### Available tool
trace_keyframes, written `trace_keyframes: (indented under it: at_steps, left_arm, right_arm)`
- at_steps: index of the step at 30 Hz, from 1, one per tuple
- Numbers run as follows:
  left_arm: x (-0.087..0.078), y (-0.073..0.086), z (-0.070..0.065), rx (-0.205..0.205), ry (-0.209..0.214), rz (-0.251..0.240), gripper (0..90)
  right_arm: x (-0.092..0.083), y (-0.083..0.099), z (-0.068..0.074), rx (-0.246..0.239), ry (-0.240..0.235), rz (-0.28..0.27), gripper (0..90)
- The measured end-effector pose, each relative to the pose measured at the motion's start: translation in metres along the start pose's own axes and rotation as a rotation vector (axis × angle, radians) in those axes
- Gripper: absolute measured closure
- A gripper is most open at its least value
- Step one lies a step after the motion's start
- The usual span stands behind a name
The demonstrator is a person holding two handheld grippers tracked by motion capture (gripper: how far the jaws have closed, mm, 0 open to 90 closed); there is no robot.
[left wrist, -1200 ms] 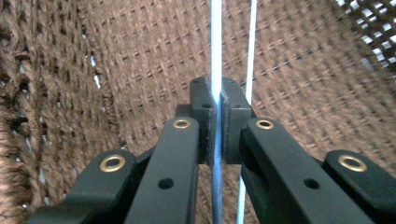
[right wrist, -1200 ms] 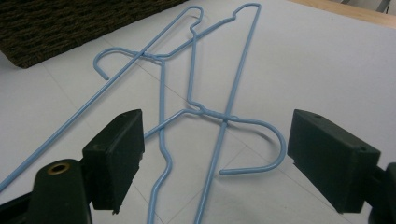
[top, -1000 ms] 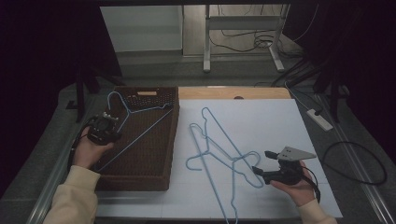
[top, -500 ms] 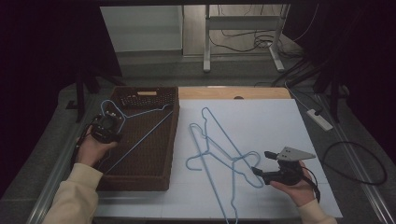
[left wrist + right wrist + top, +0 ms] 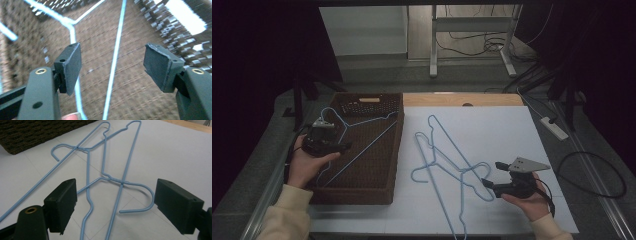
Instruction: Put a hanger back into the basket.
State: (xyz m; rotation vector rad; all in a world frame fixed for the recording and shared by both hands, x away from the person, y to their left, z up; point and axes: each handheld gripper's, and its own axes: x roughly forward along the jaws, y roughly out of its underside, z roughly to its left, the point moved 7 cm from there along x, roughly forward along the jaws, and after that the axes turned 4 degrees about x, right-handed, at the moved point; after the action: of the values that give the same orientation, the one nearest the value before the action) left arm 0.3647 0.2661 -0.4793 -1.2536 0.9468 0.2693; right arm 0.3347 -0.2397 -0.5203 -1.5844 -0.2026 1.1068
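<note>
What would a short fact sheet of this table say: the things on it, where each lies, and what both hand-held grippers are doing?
Basket: brown woven basket at the table's left
In basket: one blue hanger
On white sheet: two blue hangers, crossed over each other
Left gripper: above the basket; jaws have just been opening, nothing pressed between them
Right gripper: open, pointing at the crossed hangers, not touching them

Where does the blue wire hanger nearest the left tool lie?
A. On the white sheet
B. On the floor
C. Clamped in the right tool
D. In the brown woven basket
D: in the high view the blue wire hanger lies inside the brown woven basket, beside the left tool, whose open jaws have just been opening.
</note>
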Motion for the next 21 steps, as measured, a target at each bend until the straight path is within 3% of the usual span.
trace_keyframes:
  at_steps: [5,9,13,21]
  left_arm:
    - [-0.013,-0.006,-0.015,0.005,0.027,-0.111,31.8]
    - [-0.025,-0.012,-0.032,0.014,0.092,-0.2,31.6]
    - [-0.031,-0.013,-0.048,0.038,0.138,-0.246,31.6]
    - [-0.038,-0.012,-0.075,0.078,0.189,-0.306,31.6]
  right_arm:
    - [0.0,0.0,-0.001,0.005,0.001,0.001,18.8]
    - [0.0,0.001,-0.001,0.004,0.001,0.003,18.7]
    - [0.0,0.001,-0.001,0.005,0.002,0.004,18.7]
    - [-0.001,0.001,-0.003,0.008,0.004,0.006,18.6]
